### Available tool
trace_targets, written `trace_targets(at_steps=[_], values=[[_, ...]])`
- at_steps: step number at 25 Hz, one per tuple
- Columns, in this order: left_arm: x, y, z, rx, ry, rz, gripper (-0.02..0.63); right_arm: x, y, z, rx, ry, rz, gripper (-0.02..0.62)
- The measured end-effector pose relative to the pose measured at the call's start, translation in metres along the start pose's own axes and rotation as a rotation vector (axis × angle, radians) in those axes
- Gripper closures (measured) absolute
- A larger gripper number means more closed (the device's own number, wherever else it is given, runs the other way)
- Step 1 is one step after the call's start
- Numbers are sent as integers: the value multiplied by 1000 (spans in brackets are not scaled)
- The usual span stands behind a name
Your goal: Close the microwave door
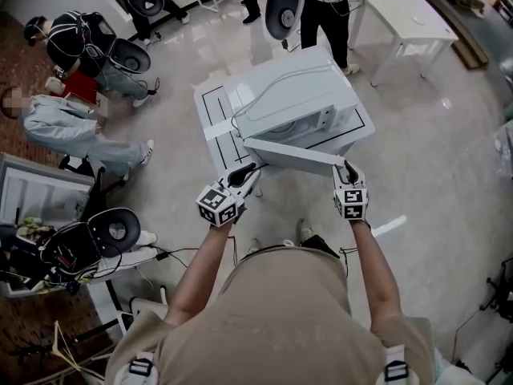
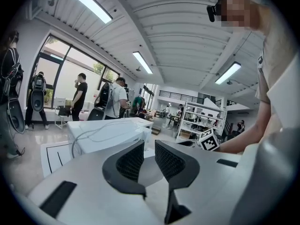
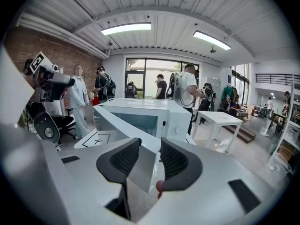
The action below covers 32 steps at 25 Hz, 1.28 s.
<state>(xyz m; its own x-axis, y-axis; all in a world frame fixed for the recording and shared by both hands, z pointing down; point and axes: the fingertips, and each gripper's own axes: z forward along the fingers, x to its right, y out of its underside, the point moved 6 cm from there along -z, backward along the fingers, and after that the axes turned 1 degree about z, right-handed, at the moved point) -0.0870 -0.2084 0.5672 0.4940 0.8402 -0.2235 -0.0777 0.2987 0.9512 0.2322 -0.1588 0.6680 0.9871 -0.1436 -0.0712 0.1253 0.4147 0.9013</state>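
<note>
- White microwave point(image 1: 288, 95) sits on a low white table point(image 1: 210, 107) with black line marks, mid-frame in the head view, just ahead of the person. Its front faces the person and its long side runs roughly left to right.
- The door point(image 1: 292, 152) is swung out and partly open. It shows as a long strip running left to right, dipping slightly to the right. Hinge end is at the left, free end at the right.
- Right gripper point(image 1: 347, 167) is at the door's free end. Left gripper point(image 1: 250, 169) is just below the hinge end; can't tell whether it touches.
- A grey cable point(image 1: 280, 83) loops over the microwave's top. A white side table point(image 1: 409, 18) stands well beyond it, with people around the room's edge.
- Left gripper view: jaws a little apart with nothing between them. The microwave point(image 2: 105, 135) is ahead and to the left.
- Right gripper view: jaws clamped on the door's point(image 3: 117, 125) free edge, with the panel standing upright between the pads. The door runs away to the upper left towards the microwave body, whose window and control side face this camera.
</note>
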Motion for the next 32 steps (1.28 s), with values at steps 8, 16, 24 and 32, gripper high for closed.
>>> trace_targets(at_steps=[8,16,24,32], values=[[14,-32,-4,-5,-91,-27,543,15,-40,4,4,-90,-15,463],[16,-27,7,29,-164,-44,543,31,-43,31,18,-148,-64,463],[21,-32,8,39,-205,-51,543,36,-55,44,36,-156,-192,463],[15,-32,10,39,-236,-47,543,42,-59,66,63,-129,-237,463]])
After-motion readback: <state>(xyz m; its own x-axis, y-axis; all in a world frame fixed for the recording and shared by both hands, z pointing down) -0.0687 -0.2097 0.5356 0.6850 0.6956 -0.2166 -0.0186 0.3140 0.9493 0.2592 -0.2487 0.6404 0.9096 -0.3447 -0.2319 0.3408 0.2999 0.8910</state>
